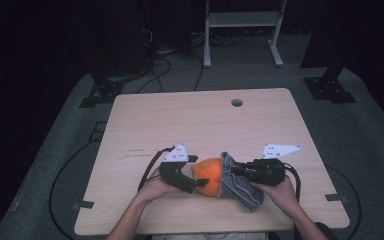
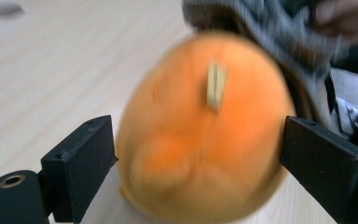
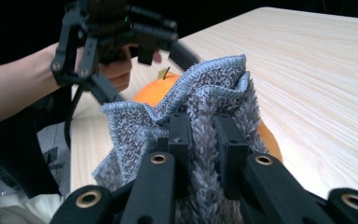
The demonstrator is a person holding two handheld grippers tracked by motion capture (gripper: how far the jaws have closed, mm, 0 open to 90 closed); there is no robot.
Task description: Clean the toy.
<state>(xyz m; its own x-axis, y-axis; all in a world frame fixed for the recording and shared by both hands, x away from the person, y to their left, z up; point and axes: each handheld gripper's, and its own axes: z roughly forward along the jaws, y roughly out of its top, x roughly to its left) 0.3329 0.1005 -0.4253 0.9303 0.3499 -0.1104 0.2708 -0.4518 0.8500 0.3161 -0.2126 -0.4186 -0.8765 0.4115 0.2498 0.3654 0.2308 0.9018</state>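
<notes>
1. Pinching the grey cloth (image 3: 200,121), the right gripper (image 3: 200,154) has its jaws pressed together on a fold of pile and holds the cloth against one side of the orange pumpkin-like fruit (image 1: 207,176).
2. The left gripper (image 2: 198,154) stands spread; its jaws flank the fruit on either side, and the blur leaves contact uncertain.
3. The fruit (image 2: 200,130) sits on the wooden table (image 1: 200,120) near the person's edge, between the two grippers, stem showing.
4. Step in hand, as judged: wiping the fruit with the cloth while the left gripper steadies it.
5. Next move likely calls for the left jaws to close gently on the fruit so it cannot roll, then a cloth stroke across its skin.
</notes>
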